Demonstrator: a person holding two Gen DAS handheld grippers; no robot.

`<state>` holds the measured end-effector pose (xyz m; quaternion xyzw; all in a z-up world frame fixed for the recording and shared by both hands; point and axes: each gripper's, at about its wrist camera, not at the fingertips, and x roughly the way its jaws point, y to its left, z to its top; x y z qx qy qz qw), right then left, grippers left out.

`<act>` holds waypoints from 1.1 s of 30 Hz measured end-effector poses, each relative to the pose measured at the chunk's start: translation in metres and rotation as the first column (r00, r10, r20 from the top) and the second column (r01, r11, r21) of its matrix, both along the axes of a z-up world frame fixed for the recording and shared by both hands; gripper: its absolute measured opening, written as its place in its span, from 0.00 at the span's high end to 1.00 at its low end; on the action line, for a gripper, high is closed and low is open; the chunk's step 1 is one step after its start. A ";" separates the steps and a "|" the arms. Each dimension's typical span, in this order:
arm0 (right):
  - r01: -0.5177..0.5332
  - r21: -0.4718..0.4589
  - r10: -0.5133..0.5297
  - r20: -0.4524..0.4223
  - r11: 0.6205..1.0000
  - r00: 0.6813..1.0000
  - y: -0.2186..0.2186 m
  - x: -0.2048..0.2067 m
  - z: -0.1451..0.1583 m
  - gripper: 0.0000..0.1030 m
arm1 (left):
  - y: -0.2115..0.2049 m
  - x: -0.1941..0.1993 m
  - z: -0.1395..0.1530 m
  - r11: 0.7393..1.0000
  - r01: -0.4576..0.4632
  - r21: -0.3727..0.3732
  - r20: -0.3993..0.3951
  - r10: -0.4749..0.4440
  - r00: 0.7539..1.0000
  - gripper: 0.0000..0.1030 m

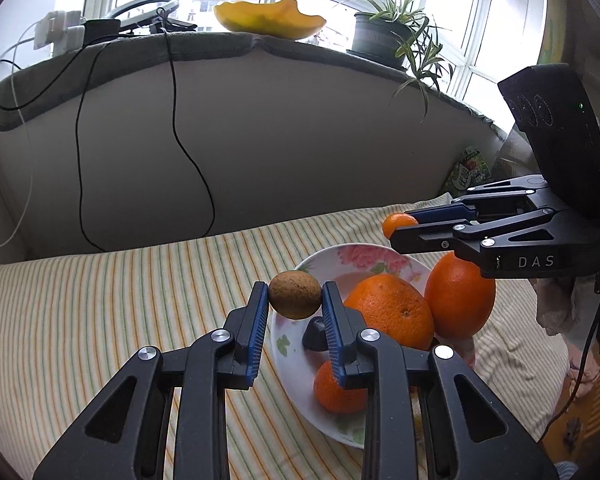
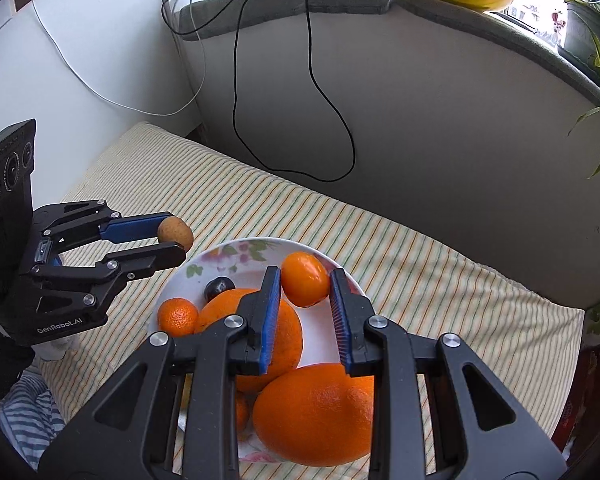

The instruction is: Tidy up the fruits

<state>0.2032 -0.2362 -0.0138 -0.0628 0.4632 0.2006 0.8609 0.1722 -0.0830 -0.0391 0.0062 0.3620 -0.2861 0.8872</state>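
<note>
Counting the fruit gives two large oranges point(image 2: 314, 414), one at the plate's near edge and another point(image 2: 256, 336) just behind it, one small mandarin point(image 2: 177, 317), one dark round fruit point(image 2: 219, 287) too small to name, plus two pieces held in the air. The left gripper point(image 1: 295, 296) pinches a brown kiwi point(image 1: 295, 295) between its blue pads, above the left rim of the floral plate point(image 2: 204, 264). The right gripper point(image 2: 305, 285) has its jaws clamped on a small oval orange fruit point(image 2: 305, 285), perhaps a kumquat, hanging over the plate. The plate rests on a striped cloth point(image 2: 420, 256).

Behind it runs a pale wall topped by a grey-padded sill point(image 1: 204, 46) carrying a yellow bowl point(image 1: 268, 20), a potted spider plant point(image 1: 384, 34), chargers and a ring light; a black cable point(image 1: 180, 128) dangles down the wall. A printed packet point(image 1: 470, 170) stands at the far right.

Both grippers' frames cover the plate's near part, and another orange scrap beneath the right one is mostly hidden.
</note>
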 end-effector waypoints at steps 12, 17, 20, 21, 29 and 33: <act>0.007 0.018 -0.006 -0.044 1.000 0.999 -0.007 0.006 -0.005 0.75 | -0.010 0.010 -0.006 1.000 0.027 -0.007 -0.044 -0.027 0.999 0.75; 0.005 0.028 -0.003 -0.047 1.000 0.999 -0.009 0.007 -0.004 0.75 | -0.012 0.009 -0.005 0.999 0.034 -0.008 -0.049 -0.034 0.998 0.75; 0.007 0.030 -0.006 -0.045 1.000 0.999 -0.011 0.006 -0.004 0.74 | -0.015 0.009 -0.005 0.999 0.039 -0.009 -0.052 -0.040 0.998 0.74; 0.008 0.034 -0.006 -0.047 0.999 0.999 -0.011 0.006 -0.004 0.70 | -0.015 0.009 -0.005 0.999 0.040 -0.009 -0.052 -0.040 0.998 0.73; 0.013 0.039 -0.012 -0.026 0.999 1.000 -0.011 0.002 0.002 0.56 | -0.013 0.007 -0.004 0.999 0.035 -0.012 -0.048 -0.036 0.998 0.66; 0.016 0.043 -0.016 -0.016 0.999 1.000 -0.009 -0.002 0.004 0.55 | -0.011 0.004 -0.003 0.999 0.031 -0.010 -0.044 -0.032 0.999 0.66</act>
